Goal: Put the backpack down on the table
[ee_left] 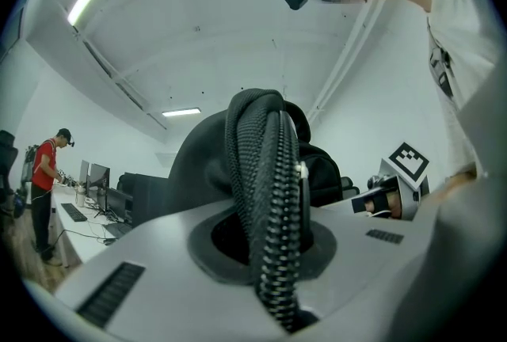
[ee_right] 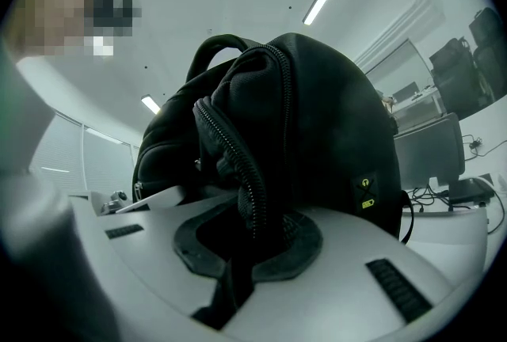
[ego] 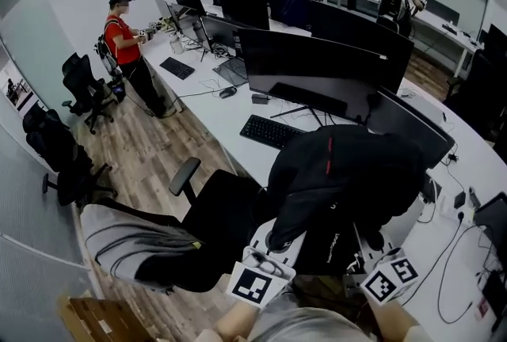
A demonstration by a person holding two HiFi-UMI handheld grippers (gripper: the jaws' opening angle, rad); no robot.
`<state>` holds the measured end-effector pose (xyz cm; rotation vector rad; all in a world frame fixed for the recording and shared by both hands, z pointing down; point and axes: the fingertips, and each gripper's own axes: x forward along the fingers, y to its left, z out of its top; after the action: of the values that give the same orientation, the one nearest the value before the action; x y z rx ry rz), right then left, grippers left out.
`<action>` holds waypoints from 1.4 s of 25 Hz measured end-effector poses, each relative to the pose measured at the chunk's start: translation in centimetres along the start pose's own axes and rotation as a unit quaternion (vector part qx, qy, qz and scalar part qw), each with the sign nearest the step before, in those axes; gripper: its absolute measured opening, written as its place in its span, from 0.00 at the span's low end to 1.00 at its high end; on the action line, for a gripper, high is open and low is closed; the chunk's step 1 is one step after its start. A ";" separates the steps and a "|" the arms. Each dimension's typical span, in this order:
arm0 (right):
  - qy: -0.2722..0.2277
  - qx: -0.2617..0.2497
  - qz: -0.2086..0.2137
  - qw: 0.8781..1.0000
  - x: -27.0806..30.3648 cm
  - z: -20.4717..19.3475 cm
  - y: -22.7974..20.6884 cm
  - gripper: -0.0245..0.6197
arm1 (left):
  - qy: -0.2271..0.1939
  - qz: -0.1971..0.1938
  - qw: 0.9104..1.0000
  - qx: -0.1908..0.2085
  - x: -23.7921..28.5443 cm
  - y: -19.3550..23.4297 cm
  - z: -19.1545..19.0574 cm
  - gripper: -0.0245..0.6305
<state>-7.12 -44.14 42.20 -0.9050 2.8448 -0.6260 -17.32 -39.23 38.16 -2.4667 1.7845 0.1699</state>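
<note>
Left gripper view shows the left gripper (ee_left: 279, 257) with its jaws drawn almost together, clamped on a thick rolled edge of the black fabric backpack (ee_left: 238, 166), a row of zipper teeth running down between the grey pads. Right gripper view shows the right gripper (ee_right: 247, 247) likewise narrow, its jaws pinching another zippered fold of the same backpack (ee_right: 317, 127), whose dark bulk rises above the pads and bears a small yellow mark on its side. From the head view, both grippers (ego: 277, 244) (ego: 371, 244) hold the backpack (ego: 341, 182) from the near side, each at a lower corner, their marker cubes towards the camera. The bag hangs over the near edge of the long white table (ego: 227, 120), in front of a wide black monitor (ego: 317, 67) and right of a black keyboard (ego: 269, 131); whether its underside touches the tabletop cannot be made out. A black office chair (ego: 214, 214) stands just to its left. Nothing of the bag's inside is visible.
</note>
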 end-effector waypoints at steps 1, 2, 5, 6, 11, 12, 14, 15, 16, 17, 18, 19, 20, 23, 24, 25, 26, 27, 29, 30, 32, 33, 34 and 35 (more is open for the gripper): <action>-0.001 -0.001 -0.003 1.000 1.4 0.2 -0.3 0.09 | -0.001 -0.002 1.000 -0.001 0.7 1.2 -0.2 0.07; -0.002 -0.003 -0.004 1.000 2.8 0.4 -0.7 0.09 | -0.004 -0.003 1.000 -0.003 1.4 2.5 -0.5 0.07; -0.003 -0.005 -0.009 1.000 7.2 0.7 -1.6 0.09 | -0.012 -0.004 1.000 -0.003 3.5 6.3 -1.3 0.07; -0.004 -0.005 -0.012 1.000 8.5 0.9 -2.0 0.09 | -0.015 -0.006 1.000 -0.002 4.3 7.4 -1.5 0.07; -0.014 -0.019 -0.034 0.999 14.1 1.8 -4.0 0.09 | -0.032 -0.012 0.999 -0.023 7.9 12.1 -2.6 0.07; -0.017 -0.024 -0.039 0.999 15.0 2.1 -4.5 0.09 | -0.033 -0.013 0.999 -0.025 8.7 12.9 -2.9 0.07; -0.021 -0.035 -0.049 0.998 16.7 2.5 -5.4 0.09 | -0.036 -0.017 0.999 -0.033 10.2 14.5 -3.5 0.07; -0.022 -0.040 -0.053 0.998 17.6 2.6 -5.9 0.09 | -0.037 -0.020 0.998 -0.036 10.9 15.2 -3.9 0.07; -0.024 -0.045 -0.056 0.997 18.4 2.7 -6.4 0.09 | -0.040 -0.023 0.998 -0.036 11.6 15.9 -4.3 0.07; -0.024 -0.050 -0.060 0.997 19.2 2.7 -7.0 0.09 | -0.043 -0.026 0.998 -0.035 12.3 16.5 -4.7 0.07; -0.024 -0.055 -0.066 0.996 19.8 2.6 -7.7 0.09 | -0.046 -0.029 0.998 -0.033 13.0 17.0 -5.3 0.07; -0.024 -0.059 -0.073 0.995 20.4 2.3 -8.3 0.09 | -0.049 -0.031 0.998 -0.033 13.6 17.4 -5.8 0.07; -0.024 -0.061 -0.079 0.995 20.9 2.0 -9.0 0.09 | -0.050 -0.032 0.998 -0.034 14.1 17.8 -6.5 0.07; -0.024 -0.058 -0.088 0.994 22.3 0.6 -10.3 0.09 | -0.053 -0.025 0.997 -0.052 15.0 19.0 -8.6 0.07; -0.025 -0.057 -0.088 0.994 22.6 0.3 -10.5 0.09 | -0.056 -0.023 0.996 -0.059 15.1 19.4 -9.0 0.07; -0.028 -0.057 -0.088 0.994 23.0 0.1 -10.6 0.09 | -0.059 -0.022 0.996 -0.061 15.2 19.8 -9.3 0.07; -0.030 -0.058 -0.090 0.994 23.3 0.0 -10.8 0.09 | -0.061 -0.022 0.996 -0.058 15.4 20.1 -9.6 0.07; -0.030 -0.056 -0.093 0.994 23.6 -0.2 -11.1 0.09 | -0.060 -0.021 0.997 -0.054 15.6 20.4 -10.1 0.07; -0.025 -0.050 -0.100 0.993 24.1 -1.2 -11.7 0.09 | -0.048 -0.015 0.997 -0.056 16.0 21.0 -11.7 0.07; -0.023 -0.051 -0.101 0.993 24.3 -1.8 -11.8 0.09 | -0.044 -0.013 0.997 -0.064 16.0 21.4 -12.6 0.07; -0.025 -0.064 -0.099 0.993 24.5 -2.7 -11.5 0.09 | -0.046 -0.009 0.996 -0.073 15.7 22.0 -13.5 0.07; -0.029 -0.073 -0.099 0.992 24.7 -2.9 -11.4 0.09 | -0.048 -0.007 0.996 -0.072 15.6 22.2 -13.8 0.07; -0.033 -0.080 -0.100 0.991 24.8 -3.2 -11.4 0.09 | -0.049 -0.004 0.996 -0.069 15.4 22.4 -14.2 0.07; -0.036 -0.088 -0.100 0.990 25.0 -3.6 -11.5 0.09 | -0.048 0.000 0.997 -0.068 15.2 22.5 -14.6 0.07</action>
<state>-22.25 -65.65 51.11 -1.2263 2.8006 -0.3539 -33.47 -62.59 50.19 -2.5018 1.7893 0.4147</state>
